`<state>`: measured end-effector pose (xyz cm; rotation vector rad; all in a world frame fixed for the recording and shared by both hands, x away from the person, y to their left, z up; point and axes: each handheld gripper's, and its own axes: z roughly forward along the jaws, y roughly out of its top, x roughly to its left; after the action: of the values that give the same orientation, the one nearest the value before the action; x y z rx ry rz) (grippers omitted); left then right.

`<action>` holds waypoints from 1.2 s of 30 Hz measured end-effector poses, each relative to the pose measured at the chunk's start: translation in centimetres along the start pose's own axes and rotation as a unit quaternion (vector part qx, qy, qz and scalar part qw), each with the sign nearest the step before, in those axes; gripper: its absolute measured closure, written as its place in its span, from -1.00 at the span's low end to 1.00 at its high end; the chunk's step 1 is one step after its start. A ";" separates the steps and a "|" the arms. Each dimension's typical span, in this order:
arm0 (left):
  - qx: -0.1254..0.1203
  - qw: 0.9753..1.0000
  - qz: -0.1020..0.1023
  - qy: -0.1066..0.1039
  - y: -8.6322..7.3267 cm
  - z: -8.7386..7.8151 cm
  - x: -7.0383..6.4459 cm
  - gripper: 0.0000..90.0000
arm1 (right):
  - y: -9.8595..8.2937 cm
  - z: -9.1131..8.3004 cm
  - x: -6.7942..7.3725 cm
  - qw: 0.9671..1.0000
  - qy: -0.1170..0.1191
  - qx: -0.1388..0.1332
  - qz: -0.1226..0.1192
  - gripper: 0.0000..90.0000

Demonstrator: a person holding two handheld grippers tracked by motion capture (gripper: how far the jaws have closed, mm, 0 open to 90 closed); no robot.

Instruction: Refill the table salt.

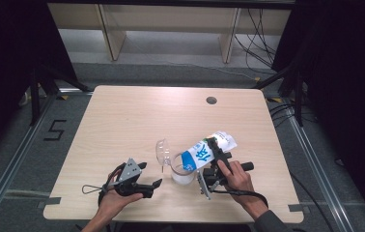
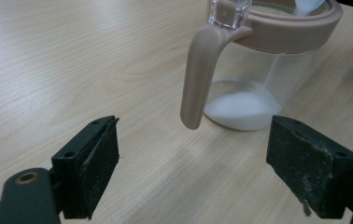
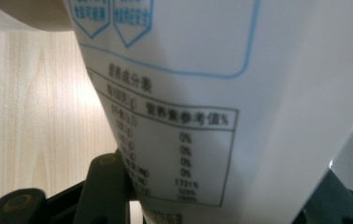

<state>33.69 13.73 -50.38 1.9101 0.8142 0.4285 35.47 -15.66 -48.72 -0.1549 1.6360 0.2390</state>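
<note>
Right gripper (image 1: 213, 155) is clamped on a white-and-blue bag (image 1: 204, 152), tipped mouth-down over the clear jar (image 1: 180, 171) near the front middle of the counter (image 1: 122, 121). In the right gripper view the bag's printed panel (image 3: 202, 116) sits between the jaws, squeezed in at the lower end. Left gripper (image 1: 144, 179) is spread wide and empty, resting on the counter just left of the jar, not touching it. From the left gripper view: beige handle (image 2: 198, 79) faces that gripper, beige rim (image 2: 296, 32) on top, a shallow layer of white powder (image 2: 242, 109) on the jar bottom and a faint stream falling in. The hinged clear lid (image 1: 162, 151) stands open on the jar's far-left side. My read: mid-pour, jar only slightly filled. To do it well, keep the bag mouth inside the rim, hold the tilt shallow so the flow stays thin, don't squeeze harder. Jar is unrestrained, so bumping the rim could shift it; closing the left gripper on the handle would steady it. Risk is spill past the rim.
</note>
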 end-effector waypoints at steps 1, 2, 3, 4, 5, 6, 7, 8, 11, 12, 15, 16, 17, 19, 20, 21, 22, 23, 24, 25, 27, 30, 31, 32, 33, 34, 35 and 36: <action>0.001 1.000 0.001 0.000 0.0 0.0 0.0 -0.63 | 0.0 0.0 0.0 1.000 0.001 -0.003 -0.003 0.17; 0.001 1.000 0.001 0.000 0.0 0.0 0.0 -0.63 | 0.0 0.0 0.0 1.000 -0.001 -0.001 0.000 0.17; 0.001 1.000 0.001 0.000 0.0 0.0 0.0 -0.63 | 0.0 0.0 -0.1 1.000 0.000 -0.002 -0.004 0.17; -0.001 1.000 -0.001 0.000 0.0 0.0 0.0 -0.63 | -0.1 0.1 -0.1 1.000 0.001 -0.007 -0.005 0.17; -0.001 1.000 -0.001 0.000 0.0 0.0 0.0 -0.63 | -0.1 0.1 -0.1 1.000 0.001 -0.007 -0.005 0.17; -0.002 1.000 -0.002 0.000 0.0 0.0 0.0 -0.63 | 0.0 0.0 -0.1 1.000 0.001 -0.002 -0.003 0.17; -0.001 1.000 -0.001 0.000 0.0 0.0 0.0 -0.63 | 0.0 0.0 -0.1 1.000 0.000 -0.003 -0.008 0.17; 0.001 1.000 0.002 0.000 0.0 0.0 0.0 -0.63 | 0.0 0.0 -0.3 1.000 -0.002 -0.005 -0.018 0.17; 0.000 1.000 -0.001 -0.001 0.0 0.0 0.0 -0.63 | 0.1 0.0 -0.3 1.000 -0.002 -0.002 -0.017 0.17; -0.001 1.000 -0.001 -0.002 0.0 0.0 0.0 -0.63 | 0.1 0.0 -0.3 1.000 -0.002 -0.003 -0.021 0.17; -0.001 1.000 -0.001 -0.002 0.0 0.0 0.0 -0.63 | 0.1 0.1 -0.3 1.000 -0.002 -0.005 -0.021 0.17; -0.001 1.000 -0.001 -0.002 0.0 0.0 0.0 -0.63 | 0.0 0.1 -0.1 1.000 -0.003 -0.002 -0.007 0.17; -0.001 1.000 -0.001 -0.002 0.0 0.0 0.0 -0.63 | 0.0 0.1 -0.1 1.000 -0.003 -0.002 -0.007 0.17; -0.002 1.000 0.002 -0.002 0.0 0.0 0.0 -0.63 | 0.2 0.1 -0.4 1.000 -0.004 -0.004 -0.025 0.17; -0.001 1.000 0.002 -0.002 0.0 0.0 0.1 -0.63 | 0.2 0.1 -0.3 1.000 -0.006 -0.003 -0.021 0.17; -0.001 1.000 0.002 -0.002 0.0 0.0 0.1 -0.63 | 0.2 0.1 -0.3 1.000 -0.006 -0.003 -0.021 0.17; -0.002 1.000 -0.001 -0.003 0.0 0.0 0.0 -0.63 | 0.2 0.1 -0.2 1.000 -0.004 -0.001 -0.018 0.17; -0.002 1.000 0.002 -0.002 0.0 0.0 0.1 -0.63 | 0.1 0.1 -0.1 1.000 -0.004 0.000 -0.006 0.17; -0.001 1.000 0.002 -0.002 0.0 0.0 0.0 -0.63 | 0.1 0.1 -0.1 1.000 -0.004 0.001 -0.006 0.17; -0.001 1.000 0.002 -0.002 0.0 0.0 0.0 -0.63 | 0.1 0.1 -0.1 1.000 -0.004 0.001 -0.006 0.17; -0.001 1.000 0.002 -0.002 0.0 0.0 0.0 -0.63 | 0.1 0.1 -0.1 1.000 -0.003 -0.002 -0.011 0.17; -0.001 1.000 0.000 -0.002 0.0 0.0 0.0 -0.63 | 0.1 0.0 -0.1 1.000 -0.005 0.002 -0.008 0.17; -0.001 1.000 -0.001 -0.002 0.0 0.0 0.0 -0.63 | 0.2 0.0 -0.2 1.000 -0.006 0.001 -0.017 0.17; -0.001 1.000 -0.001 -0.002 0.0 0.0 0.0 -0.63 | 0.1 0.0 -0.2 1.000 -0.006 0.001 -0.018 0.17; -0.001 1.000 -0.001 -0.003 0.0 0.0 0.0 -0.63 | 0.1 0.1 -0.3 1.000 -0.005 -0.004 -0.023 0.17; -0.001 1.000 -0.001 -0.003 0.0 0.0 0.0 -0.63 | 0.1 0.1 -0.3 1.000 -0.006 -0.003 -0.021 0.17; -0.001 1.000 -0.001 -0.003 0.0 0.0 0.0 -0.63 | 0.1 0.1 -0.3 1.000 -0.006 -0.002 -0.023 0.17; -0.001 1.000 -0.001 -0.003 0.0 0.0 0.0 -0.63 | 0.1 0.1 -0.4 1.000 -0.006 -0.003 -0.027 0.17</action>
<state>33.71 13.76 -50.39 1.9081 0.8120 0.4230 35.53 -15.57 -48.36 -0.2006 1.6169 0.2032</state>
